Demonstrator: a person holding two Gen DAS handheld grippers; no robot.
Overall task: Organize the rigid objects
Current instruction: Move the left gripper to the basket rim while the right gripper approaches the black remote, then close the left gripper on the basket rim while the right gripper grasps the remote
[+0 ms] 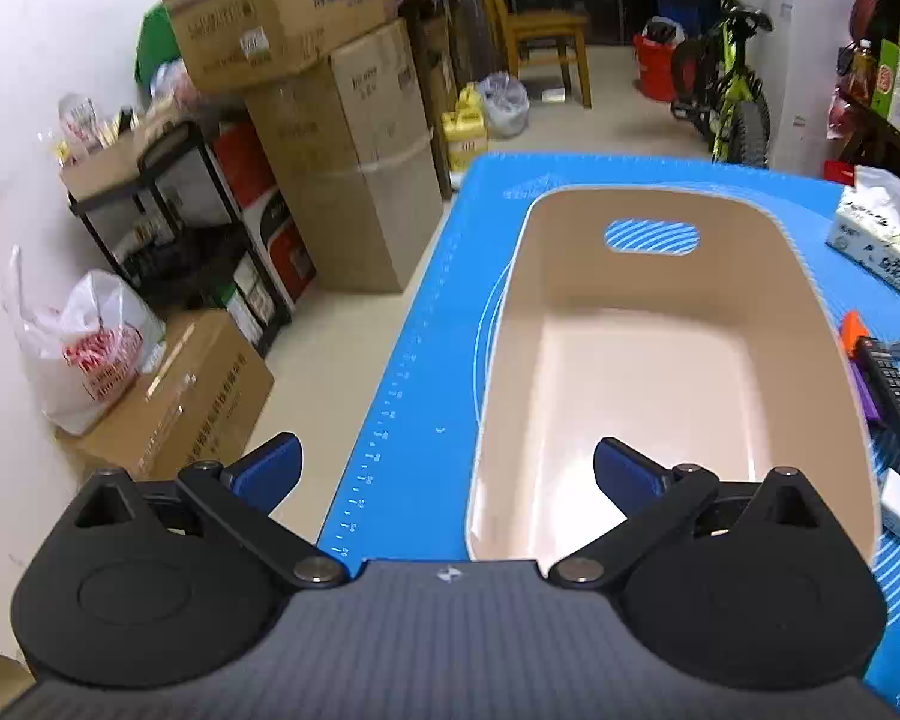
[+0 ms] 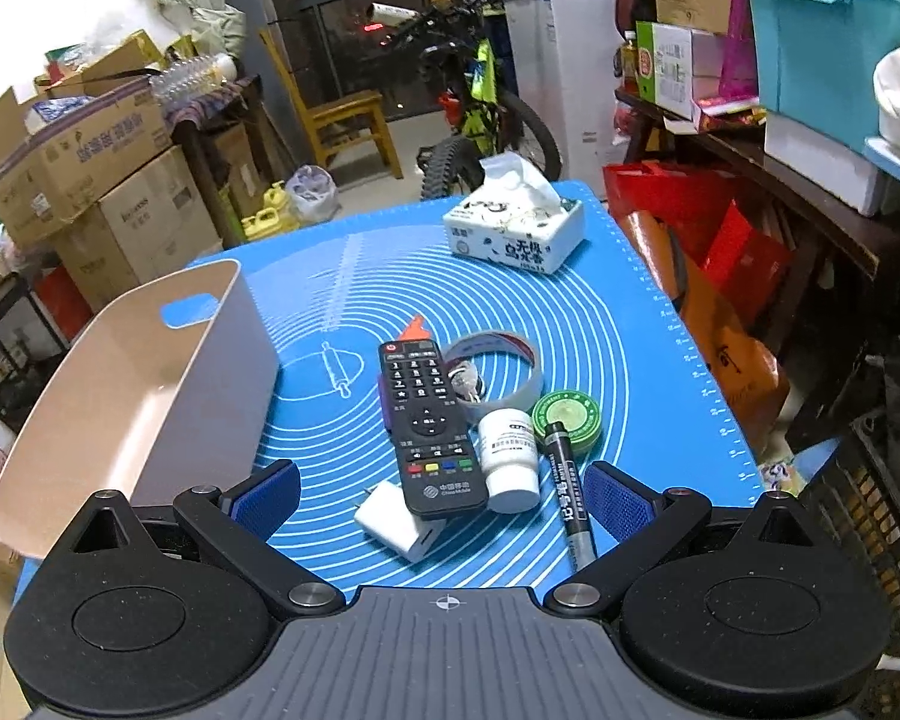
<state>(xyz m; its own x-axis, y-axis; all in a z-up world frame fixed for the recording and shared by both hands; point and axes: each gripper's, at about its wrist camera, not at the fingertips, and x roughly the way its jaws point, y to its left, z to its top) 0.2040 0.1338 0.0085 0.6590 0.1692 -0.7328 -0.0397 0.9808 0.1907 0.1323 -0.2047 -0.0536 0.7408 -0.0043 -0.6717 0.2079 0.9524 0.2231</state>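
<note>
A: Remote control lies just ahead of the right gripper, its near end propped on a white charger, a white pill bottle touching its right side.

B: Jaws?

A: Both wide apart, holding nothing. The left gripper hovers over the near left rim of the empty beige bin.

B: Then I'd take the remote across its narrow width, mid-body, lifting straight so the bottle and marker aren't knocked, then carry it left to the bin.
</note>
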